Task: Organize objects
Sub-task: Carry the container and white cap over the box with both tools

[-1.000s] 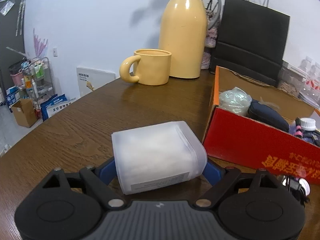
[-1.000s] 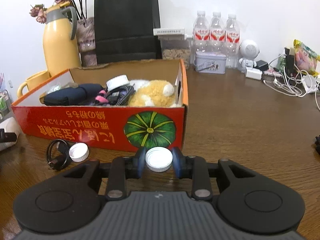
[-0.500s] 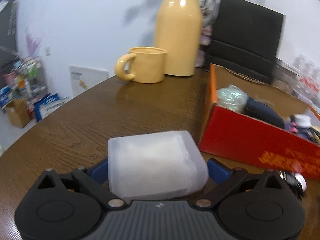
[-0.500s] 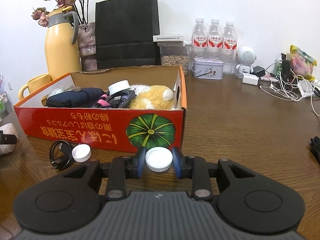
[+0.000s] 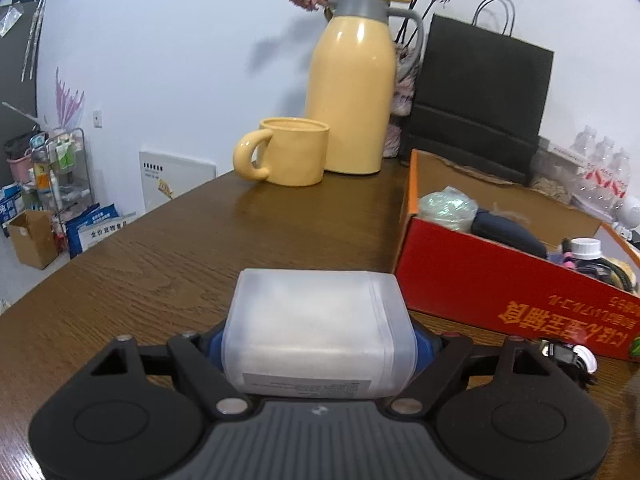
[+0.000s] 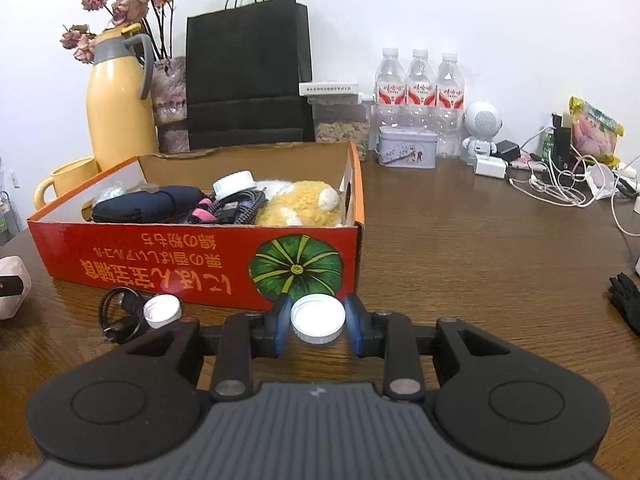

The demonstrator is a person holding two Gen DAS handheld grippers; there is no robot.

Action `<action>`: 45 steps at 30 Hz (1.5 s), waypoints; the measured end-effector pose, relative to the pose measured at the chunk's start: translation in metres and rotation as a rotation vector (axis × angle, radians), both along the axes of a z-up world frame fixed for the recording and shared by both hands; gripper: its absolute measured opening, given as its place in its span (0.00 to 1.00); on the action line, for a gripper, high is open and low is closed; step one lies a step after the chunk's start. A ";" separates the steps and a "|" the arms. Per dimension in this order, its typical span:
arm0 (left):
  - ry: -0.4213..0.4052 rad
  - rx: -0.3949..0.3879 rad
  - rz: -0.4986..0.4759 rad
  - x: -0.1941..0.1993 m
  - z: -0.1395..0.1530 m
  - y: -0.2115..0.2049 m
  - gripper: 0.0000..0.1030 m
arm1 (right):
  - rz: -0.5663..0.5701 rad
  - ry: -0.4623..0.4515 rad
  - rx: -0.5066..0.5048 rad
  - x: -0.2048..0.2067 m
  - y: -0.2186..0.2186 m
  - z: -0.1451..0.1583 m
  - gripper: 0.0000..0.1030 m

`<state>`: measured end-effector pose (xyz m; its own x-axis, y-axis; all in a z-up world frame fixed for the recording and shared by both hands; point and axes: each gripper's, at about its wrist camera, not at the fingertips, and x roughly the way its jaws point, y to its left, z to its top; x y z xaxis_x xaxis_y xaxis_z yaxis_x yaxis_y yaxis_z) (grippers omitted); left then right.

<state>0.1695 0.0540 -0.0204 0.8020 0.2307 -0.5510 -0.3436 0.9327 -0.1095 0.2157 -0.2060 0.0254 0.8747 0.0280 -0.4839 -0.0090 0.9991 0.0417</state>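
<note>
A frosted white plastic container (image 5: 318,330) lies on its side between the blue pads of the left gripper (image 5: 318,344), a printed label along its near edge. The jaws are closing on it, and both pads sit against its ends, so it looks gripped. It is low over the brown wooden table (image 5: 160,264), just left of the red cardboard box (image 5: 500,280); whether it rests on the wood I cannot tell.

The right gripper (image 6: 318,322) is clamped on a white bottle cap (image 6: 318,319), hollow side up, one blue pad against each edge. It holds the cap near the box's front wall, in front of the printed green pumpkin (image 6: 296,268). A second white cap (image 6: 162,311) lies on the table to the left, touching a coiled black cable (image 6: 118,314).

Inside the box (image 6: 200,256) sit a dark blue pouch (image 6: 146,206), a white-capped bottle (image 6: 234,184), tangled cords (image 6: 236,210) and a yellow plush toy (image 6: 306,204).

Behind the box stand a yellow jug (image 5: 350,92) with a grey collar, a yellow mug (image 5: 288,152) beside it, dried roses (image 6: 116,4) and a black paper bag (image 6: 248,84). Further right along the wall are three water bottles (image 6: 420,100), a small tin (image 6: 408,152), a white round speaker (image 6: 482,128) and loose white cables (image 6: 560,192).
</note>
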 end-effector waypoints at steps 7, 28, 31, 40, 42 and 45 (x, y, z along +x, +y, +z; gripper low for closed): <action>-0.075 0.014 -0.079 -0.017 0.015 -0.020 0.80 | 0.037 -0.064 -0.007 -0.016 0.016 0.005 0.28; -0.203 0.071 -0.270 0.029 0.067 -0.081 0.80 | 0.112 -0.191 0.002 0.016 0.047 0.045 0.28; -0.206 0.082 -0.279 0.043 0.070 -0.088 0.80 | 0.116 -0.190 0.001 0.028 0.047 0.048 0.28; -0.188 0.104 -0.301 0.082 0.068 -0.097 0.80 | 0.122 -0.174 -0.006 0.059 0.046 0.051 0.29; -0.184 0.105 -0.303 0.092 0.067 -0.098 0.80 | 0.121 -0.172 0.010 0.067 0.045 0.051 0.29; -0.179 0.116 -0.301 0.107 0.066 -0.098 0.80 | 0.112 -0.170 0.032 0.080 0.042 0.049 0.29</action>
<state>0.2764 -0.0440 0.0453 0.9250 0.0225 -0.3794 -0.0368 0.9989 -0.0303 0.2961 -0.1645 0.0741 0.9341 0.1426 -0.3272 -0.1294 0.9897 0.0621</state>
